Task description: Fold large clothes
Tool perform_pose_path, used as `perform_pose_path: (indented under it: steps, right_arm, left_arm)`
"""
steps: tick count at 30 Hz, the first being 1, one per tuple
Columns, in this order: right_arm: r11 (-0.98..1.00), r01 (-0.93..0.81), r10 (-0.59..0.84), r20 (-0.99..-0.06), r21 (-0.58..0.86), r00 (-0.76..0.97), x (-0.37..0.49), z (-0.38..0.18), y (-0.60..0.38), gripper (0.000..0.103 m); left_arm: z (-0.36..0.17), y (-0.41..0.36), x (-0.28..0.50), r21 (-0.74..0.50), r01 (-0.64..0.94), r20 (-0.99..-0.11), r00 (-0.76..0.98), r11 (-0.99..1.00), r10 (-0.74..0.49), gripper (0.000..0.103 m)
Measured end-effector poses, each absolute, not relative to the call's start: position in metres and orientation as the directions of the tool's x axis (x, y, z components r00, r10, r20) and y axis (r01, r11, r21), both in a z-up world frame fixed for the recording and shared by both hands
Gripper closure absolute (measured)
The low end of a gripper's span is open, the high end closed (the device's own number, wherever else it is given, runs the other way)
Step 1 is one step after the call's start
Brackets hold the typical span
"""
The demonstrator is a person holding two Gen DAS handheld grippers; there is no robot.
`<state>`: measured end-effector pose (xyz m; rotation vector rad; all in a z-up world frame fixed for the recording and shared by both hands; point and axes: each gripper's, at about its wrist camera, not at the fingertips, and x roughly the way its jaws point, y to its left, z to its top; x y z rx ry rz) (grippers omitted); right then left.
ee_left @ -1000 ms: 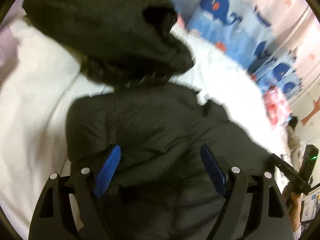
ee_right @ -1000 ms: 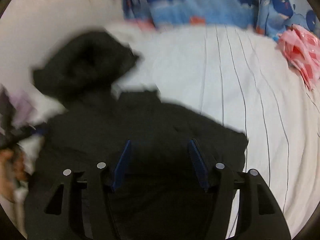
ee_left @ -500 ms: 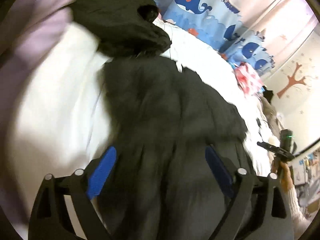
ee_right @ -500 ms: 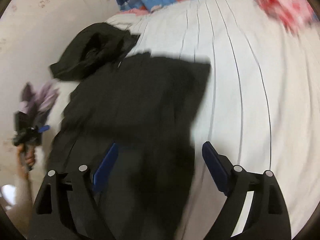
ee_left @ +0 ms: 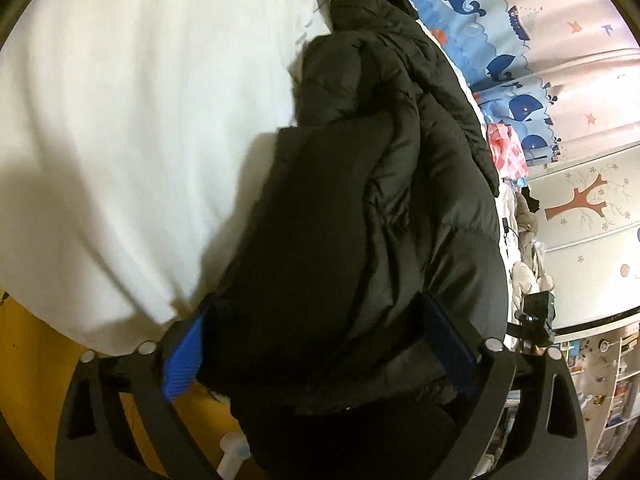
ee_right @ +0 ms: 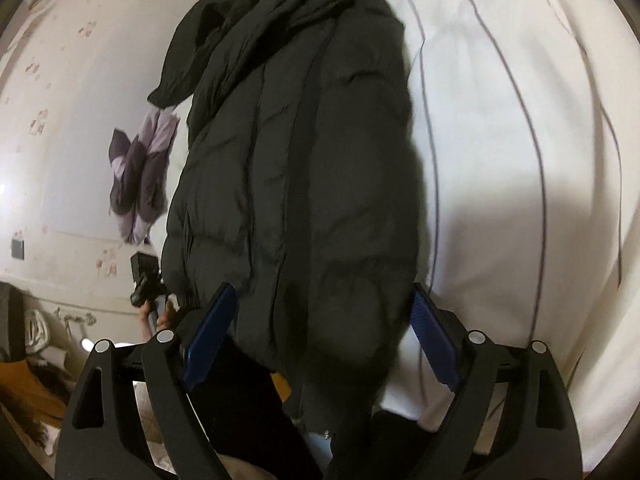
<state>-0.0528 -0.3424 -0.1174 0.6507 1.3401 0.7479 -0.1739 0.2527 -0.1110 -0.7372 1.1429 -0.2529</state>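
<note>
Both wrist views look steeply down, close over the same black jacket on the bed.

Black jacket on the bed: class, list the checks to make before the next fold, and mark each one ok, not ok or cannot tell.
1. Jacket lies lengthwise on the bed: ok.
2. Hem on the bed: not ok, it hangs over the edge.
3. Left claw opening, hem between its pads: ok.
4. Right claw wide, hem between its pads: ok.
5. Pads pressing cloth: cannot tell.
6. Sleeves tucked in: cannot tell.
</note>
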Motion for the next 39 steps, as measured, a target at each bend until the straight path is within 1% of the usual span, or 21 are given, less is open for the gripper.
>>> perform_pose_path:
  steps: [2, 5, 7, 8, 9, 10, 11, 12, 15, 18, 22, 25, 27, 29, 31, 32, 33, 34, 35, 37, 39]
  right_arm:
    - [0.637, -0.113, 0.770, -0.636, 0.763, 0.051, -0.063, -0.119, -0.339, 0.019]
    - [0.596, -0.128, 0.800, -0.599, 0.793, 0.016, -0.073, -0.120, -0.333, 0.019]
    - [0.571, -0.155, 0.818, -0.576, 0.806, 0.013, -0.078, -0.119, -0.322, 0.021]
    - [0.560, -0.186, 0.824, -0.566, 0.807, 0.025, -0.081, -0.116, -0.313, 0.032]
    - [0.559, -0.215, 0.825, -0.563, 0.801, 0.048, -0.083, -0.112, -0.306, 0.054]
    - [0.561, -0.224, 0.825, -0.562, 0.797, 0.067, -0.084, -0.112, -0.302, 0.068]
    - [0.547, -0.224, 0.836, -0.539, 0.807, 0.098, -0.083, -0.107, -0.296, 0.091]
    - [0.533, -0.242, 0.846, -0.516, 0.811, 0.133, -0.081, -0.100, -0.292, 0.093]
    - [0.480, -0.281, 0.875, -0.434, 0.831, 0.213, -0.072, -0.073, -0.282, 0.096]
    - [0.380, -0.382, 0.910, -0.268, 0.842, 0.315, -0.062, -0.013, -0.284, 0.096]
    - [0.309, -0.474, 0.911, -0.113, 0.825, 0.397, -0.056, 0.066, -0.306, 0.096]
    - [0.283, -0.538, 0.906, -0.038, 0.794, 0.422, -0.073, 0.110, -0.341, 0.096]
    - [0.279, -0.570, 0.907, -0.016, 0.773, 0.421, -0.095, 0.126, -0.368, 0.096]
    - [0.290, -0.594, 0.922, -0.053, 0.750, 0.384, -0.126, 0.131, -0.391, 0.096]
    - [0.350, -0.606, 0.927, -0.168, 0.714, 0.337, -0.161, 0.124, -0.417, 0.095]
    - [0.392, -0.588, 0.917, -0.248, 0.707, 0.314, -0.178, 0.111, -0.432, 0.090]
    - [0.419, -0.555, 0.908, -0.333, 0.719, 0.254, -0.194, 0.089, -0.447, 0.083]
    - [0.451, -0.533, 0.892, -0.380, 0.716, 0.244, -0.203, 0.076, -0.457, 0.077]
    - [0.521, -0.472, 0.852, -0.460, 0.711, 0.249, -0.213, 0.055, -0.476, 0.067]
    - [0.605, -0.343, 0.797, -0.541, 0.719, 0.269, -0.213, 0.026, -0.510, 0.060]
    - [0.641, -0.257, 0.759, -0.548, 0.723, 0.352, -0.192, 0.020, -0.537, 0.044]
  left_arm:
    - [-0.109, 0.244, -0.169, -0.633, -0.174, -0.745, 0.404, 0.754, -0.532, 0.007]
    - [-0.106, 0.235, -0.167, -0.618, -0.165, -0.755, 0.397, 0.769, -0.522, 0.009]
    - [-0.103, 0.234, -0.167, -0.622, -0.176, -0.753, 0.400, 0.763, -0.522, 0.030]
    - [-0.102, 0.234, -0.168, -0.636, -0.186, -0.746, 0.399, 0.749, -0.533, 0.048]
    - [-0.098, 0.234, -0.170, -0.654, -0.192, -0.732, 0.405, 0.732, -0.548, 0.054]
    - [-0.095, 0.234, -0.172, -0.654, -0.193, -0.731, 0.412, 0.731, -0.545, 0.065]
    - [-0.088, 0.231, -0.173, -0.643, -0.191, -0.737, 0.419, 0.742, -0.531, 0.074]
    - [-0.083, 0.230, -0.175, -0.645, -0.186, -0.733, 0.424, 0.741, -0.532, 0.081]
    - [-0.061, 0.226, -0.172, -0.662, -0.174, -0.711, 0.452, 0.729, -0.538, 0.089]
    - [-0.021, 0.225, -0.171, -0.703, -0.125, -0.647, 0.523, 0.701, -0.555, 0.091]
    - [0.041, 0.216, -0.178, -0.720, -0.018, -0.569, 0.588, 0.694, -0.575, 0.092]
    - [0.088, 0.206, -0.197, -0.735, 0.086, -0.486, 0.625, 0.672, -0.611, 0.092]
    - [0.104, 0.200, -0.214, -0.728, 0.136, -0.467, 0.619, 0.672, -0.631, 0.092]
    - [0.110, 0.188, -0.236, -0.706, 0.181, -0.483, 0.585, 0.685, -0.652, 0.092]
    - [0.102, 0.177, -0.263, -0.667, 0.243, -0.534, 0.504, 0.705, -0.679, 0.092]
    - [0.090, 0.175, -0.278, -0.639, 0.266, -0.583, 0.445, 0.722, -0.680, 0.091]
    - [0.078, 0.180, -0.290, -0.623, 0.261, -0.618, 0.412, 0.737, -0.669, 0.090]
    - [0.059, 0.188, -0.303, -0.615, 0.226, -0.664, 0.369, 0.756, -0.651, 0.089]
    - [0.046, 0.195, -0.310, -0.618, 0.188, -0.684, 0.348, 0.763, -0.641, 0.087]
    - [0.023, 0.218, -0.318, -0.612, 0.091, -0.727, 0.324, 0.785, -0.605, 0.086]
    - [0.015, 0.241, -0.311, -0.574, 0.019, -0.765, 0.344, 0.819, -0.544, 0.086]
